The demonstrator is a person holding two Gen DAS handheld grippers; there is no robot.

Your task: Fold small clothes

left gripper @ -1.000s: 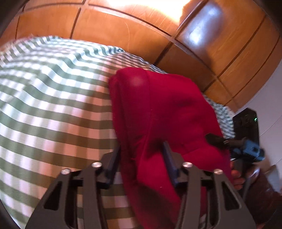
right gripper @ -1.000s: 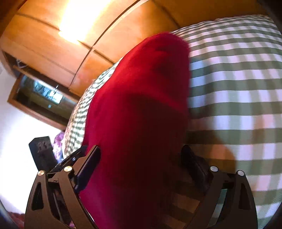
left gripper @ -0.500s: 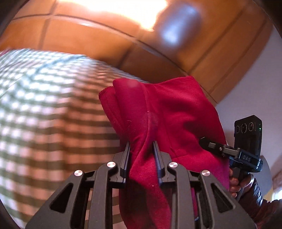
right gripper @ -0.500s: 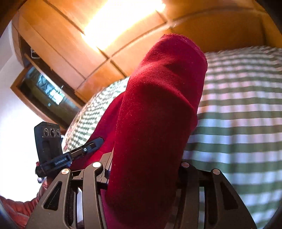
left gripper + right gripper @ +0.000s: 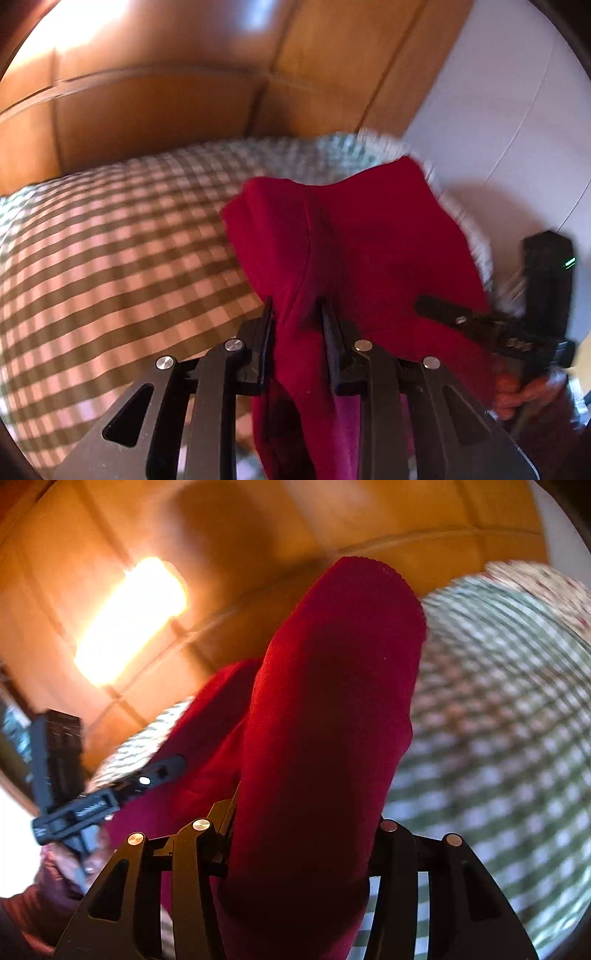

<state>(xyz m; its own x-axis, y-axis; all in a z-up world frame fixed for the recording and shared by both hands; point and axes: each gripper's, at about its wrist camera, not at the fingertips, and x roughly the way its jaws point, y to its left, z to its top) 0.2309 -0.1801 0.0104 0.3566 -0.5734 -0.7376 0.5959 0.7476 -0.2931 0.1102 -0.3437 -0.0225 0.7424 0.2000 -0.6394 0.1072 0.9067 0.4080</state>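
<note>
A red garment (image 5: 354,251) hangs lifted above the green-and-white checked bedspread (image 5: 122,254). My left gripper (image 5: 297,314) is shut on a bunched fold of it, with cloth hanging down between the fingers. My right gripper (image 5: 303,812) is shut on another thick fold of the same red garment (image 5: 325,709), which hides its fingertips. Each gripper shows in the other's view: the right one (image 5: 480,325) at the garment's right edge, the left one (image 5: 122,786) at its left edge.
A wooden panelled headboard (image 5: 155,107) rises behind the bed. A white wall (image 5: 509,122) stands at the right. A floral pillow (image 5: 546,587) lies at the far right of the bed in the right wrist view. The bedspread (image 5: 498,720) spreads under the garment.
Both grippers went from open around the garment to shut on it, then lifted it off the bed. The view swung up toward the headboard and wall.
</note>
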